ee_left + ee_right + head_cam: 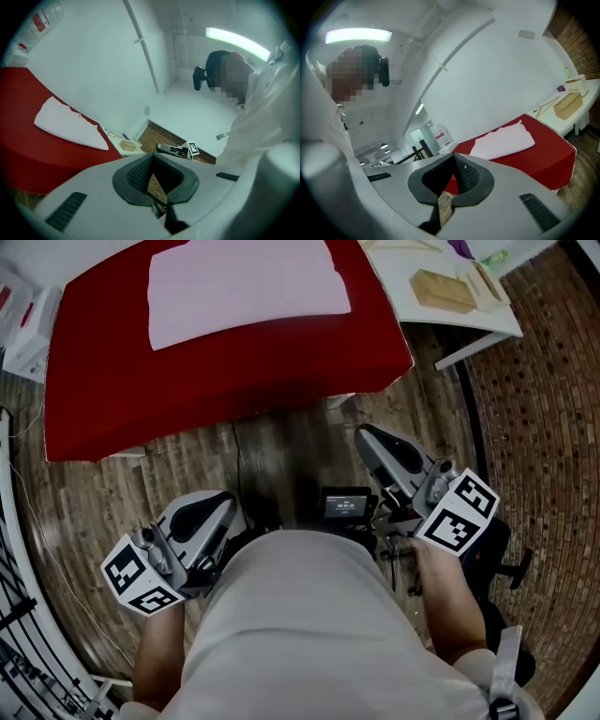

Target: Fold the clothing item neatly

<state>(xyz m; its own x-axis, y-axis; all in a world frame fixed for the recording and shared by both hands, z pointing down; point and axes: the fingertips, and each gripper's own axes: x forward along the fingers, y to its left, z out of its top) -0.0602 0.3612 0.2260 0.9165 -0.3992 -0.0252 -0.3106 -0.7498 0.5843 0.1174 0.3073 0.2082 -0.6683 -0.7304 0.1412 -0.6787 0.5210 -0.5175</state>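
On the far half of the red table (pixel 225 381), the clothing item (pixel 246 287) lies flat: a pale pink cloth, roughly rectangular, its near edge straight and its right edge slightly wavy. It already looks doubled over, though how many layers I cannot tell.

Handling, as a judgement: light, soft and limp, with no stiffness of its own. It should sag and drape from any pinch point, and stacked layers may slide on each other. Best hold is likely a pinch at two corners of one edge, taking all the layers together and lifting low.

Left gripper (pixel 208 512): jaws pressed together, nothing between them, held close to the person's body, well apart from the table. Right gripper (pixel 380 448): jaws likewise together and empty, near the body on the right.

A white side table (pixel 487 320) with a cardboard box (pixel 442 292) stands far right.
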